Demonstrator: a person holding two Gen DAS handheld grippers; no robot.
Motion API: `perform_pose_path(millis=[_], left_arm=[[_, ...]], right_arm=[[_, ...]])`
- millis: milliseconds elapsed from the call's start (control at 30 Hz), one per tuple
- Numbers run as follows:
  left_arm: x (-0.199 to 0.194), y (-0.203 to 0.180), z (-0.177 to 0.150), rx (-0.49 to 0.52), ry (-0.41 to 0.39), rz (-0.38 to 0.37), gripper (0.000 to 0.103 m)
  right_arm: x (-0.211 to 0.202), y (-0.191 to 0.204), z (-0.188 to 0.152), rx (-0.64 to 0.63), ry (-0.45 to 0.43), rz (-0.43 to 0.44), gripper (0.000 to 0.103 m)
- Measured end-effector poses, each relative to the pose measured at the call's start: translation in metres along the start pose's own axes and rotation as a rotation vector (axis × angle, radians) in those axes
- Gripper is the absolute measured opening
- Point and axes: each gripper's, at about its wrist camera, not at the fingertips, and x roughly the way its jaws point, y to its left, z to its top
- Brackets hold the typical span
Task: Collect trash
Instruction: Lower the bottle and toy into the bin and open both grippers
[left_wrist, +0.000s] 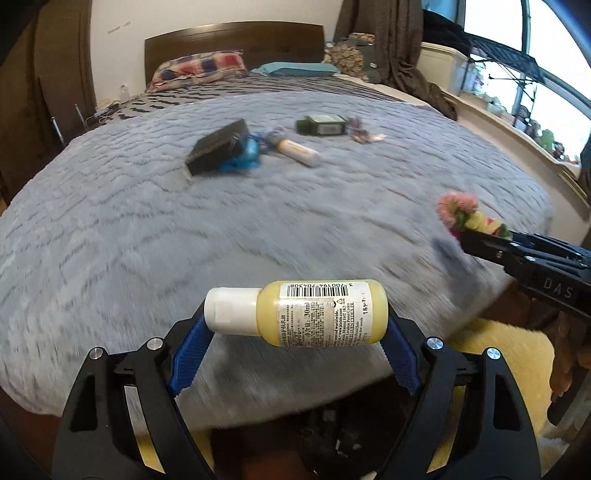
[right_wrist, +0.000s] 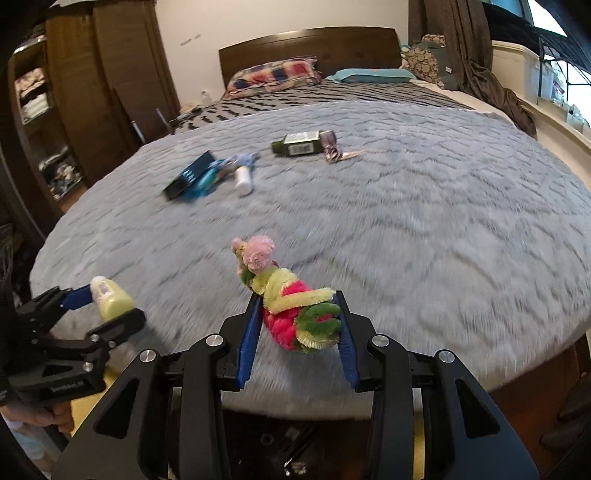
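My left gripper (left_wrist: 295, 317) is shut on a small yellow bottle (left_wrist: 295, 314) with a white cap, held sideways above the near edge of the bed; it also shows in the right wrist view (right_wrist: 110, 299). My right gripper (right_wrist: 299, 306) is shut on a fuzzy pipe-cleaner flower (right_wrist: 288, 299), pink, green and yellow; it also shows in the left wrist view (left_wrist: 469, 214). On the grey blanket (left_wrist: 184, 240) farther away lie a black box (left_wrist: 218, 147), a blue item (left_wrist: 243, 155), a white tube (left_wrist: 299, 151), a dark green bottle (left_wrist: 321, 125) and a crumpled wrapper (left_wrist: 362, 134).
Pillows (left_wrist: 203, 68) and a wooden headboard (left_wrist: 236, 37) are at the far end. A wardrobe (right_wrist: 74, 92) stands left, a window ledge (left_wrist: 517, 133) with clutter right. A yellow rug (left_wrist: 509, 354) lies below the bed's foot.
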Motion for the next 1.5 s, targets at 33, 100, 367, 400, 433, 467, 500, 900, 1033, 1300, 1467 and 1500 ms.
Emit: perform_pose_path(millis=[33,100,367,400,433,467,500,900,1033,1300,1467,1500], left_arm=[[-0.003,-0.004,-0.005,0.004,0.002,-0.004,0.079],[-0.009,-0.011,-0.018,0.009,0.012,-0.010,0.079],[-0.008,-0.018,-0.063,-0.017,0.099,-0.027,0.079],[-0.005,-0.019,-0.069,-0.015,0.117,-0.026,0.079],[-0.003,-0.019,-0.073,-0.015,0.129,-0.027,0.079],[0.000,-0.019,-0.078,-0.019,0.144,-0.030,0.079],[0.002,-0.019,-0.081,-0.022,0.155,-0.032,0.079],[0.053,-0.019,-0.124,-0.027,0.334,-0.052,0.079],[0.068,-0.021,-0.136,-0.023,0.389,-0.061,0.079],[0.088,-0.023,-0.149,-0.023,0.463,-0.082,0.079],[0.089,-0.027,-0.155,-0.018,0.478,-0.094,0.079],[0.090,-0.027,-0.156,-0.018,0.480,-0.093,0.079]], right_arm=[[-0.005,0.002,-0.006,-0.003,0.005,0.008,0.039],[-0.011,0.006,-0.016,-0.009,0.017,0.022,0.039],[-0.003,0.012,-0.061,0.009,0.127,0.067,0.039],[0.000,0.012,-0.066,0.015,0.145,0.072,0.039],[0.000,0.012,-0.071,0.018,0.158,0.075,0.039],[0.002,0.011,-0.076,0.021,0.172,0.078,0.039],[0.006,0.011,-0.082,0.026,0.194,0.081,0.039],[0.047,0.005,-0.118,0.049,0.355,0.043,0.039],[0.061,0.006,-0.131,0.046,0.406,0.029,0.039],[0.079,0.006,-0.142,0.061,0.459,0.028,0.040],[0.084,0.004,-0.143,0.063,0.466,0.041,0.041],[0.086,0.003,-0.143,0.062,0.468,0.043,0.042]])
